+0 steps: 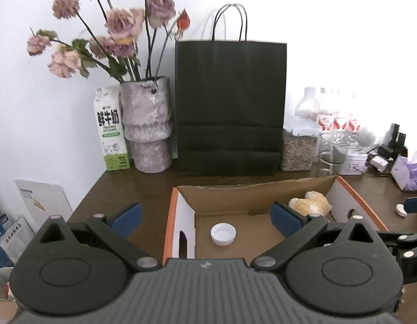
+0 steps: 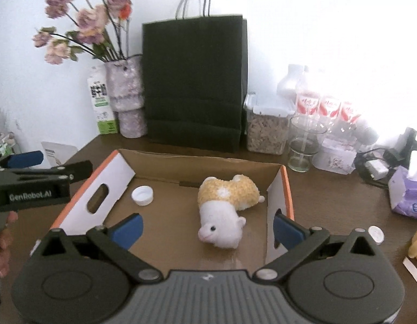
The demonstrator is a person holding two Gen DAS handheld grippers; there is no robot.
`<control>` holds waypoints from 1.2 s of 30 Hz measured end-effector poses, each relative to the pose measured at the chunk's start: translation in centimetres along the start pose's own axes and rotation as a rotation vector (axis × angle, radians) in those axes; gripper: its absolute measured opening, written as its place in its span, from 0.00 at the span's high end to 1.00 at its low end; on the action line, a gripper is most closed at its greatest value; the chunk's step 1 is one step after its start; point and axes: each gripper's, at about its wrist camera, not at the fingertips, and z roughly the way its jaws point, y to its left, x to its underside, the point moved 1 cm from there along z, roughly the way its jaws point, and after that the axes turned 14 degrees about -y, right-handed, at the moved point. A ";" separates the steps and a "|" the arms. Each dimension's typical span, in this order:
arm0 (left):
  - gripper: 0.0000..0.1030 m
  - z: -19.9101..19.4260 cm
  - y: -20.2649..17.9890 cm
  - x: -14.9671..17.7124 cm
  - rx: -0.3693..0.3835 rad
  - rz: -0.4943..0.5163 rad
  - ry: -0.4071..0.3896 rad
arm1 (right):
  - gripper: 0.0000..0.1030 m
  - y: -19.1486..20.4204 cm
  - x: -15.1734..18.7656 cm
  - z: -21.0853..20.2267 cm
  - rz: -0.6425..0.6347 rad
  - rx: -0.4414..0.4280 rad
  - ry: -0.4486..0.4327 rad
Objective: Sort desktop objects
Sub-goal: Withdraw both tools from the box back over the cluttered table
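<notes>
Both tongs gaping wide, nothing between the pads: left gripper (image 1: 205, 217) hanging over the cardboard box (image 2: 181, 159) near side, right gripper (image 2: 207, 228) likewise. Plush hamster (image 2: 224, 208) lying inside the box toward its right wall, white bottle cap (image 2: 142, 195) sitting inside near its left wall
</notes>
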 end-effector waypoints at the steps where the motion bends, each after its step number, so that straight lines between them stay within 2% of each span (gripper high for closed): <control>1: 0.00 -1.0 0.1 0.0 0.008 0.003 -0.011 | 0.00 0.1 0.2 -0.9 -0.004 -0.003 -0.013; 9: 0.00 -8.1 0.3 1.8 0.059 0.036 -0.059 | 0.00 1.1 3.2 -8.6 -0.045 -0.018 -0.106; 14: 0.00 -12.0 0.7 4.5 0.015 0.052 -0.088 | 0.00 1.9 7.4 -12.9 -0.038 -0.046 -0.129; 15: 0.00 -12.7 0.8 5.2 0.010 0.050 -0.086 | 0.00 1.9 7.4 -12.9 -0.038 -0.046 -0.129; 20: 0.00 -15.8 1.2 8.1 0.005 0.017 -0.057 | 0.00 2.8 11.5 -15.7 -0.011 -0.034 -0.127; 26: 0.00 -18.5 1.6 10.6 -0.011 -0.026 -0.018 | 0.00 3.8 14.1 -17.4 -0.001 -0.018 -0.116; 31: 0.00 -19.8 1.6 11.8 -0.004 -0.041 0.017 | 0.00 4.1 15.8 -18.4 0.024 -0.016 -0.092; 36: 0.00 -20.3 1.4 12.2 -0.006 -0.024 0.019 | 0.00 4.3 16.7 -18.7 0.024 -0.006 -0.085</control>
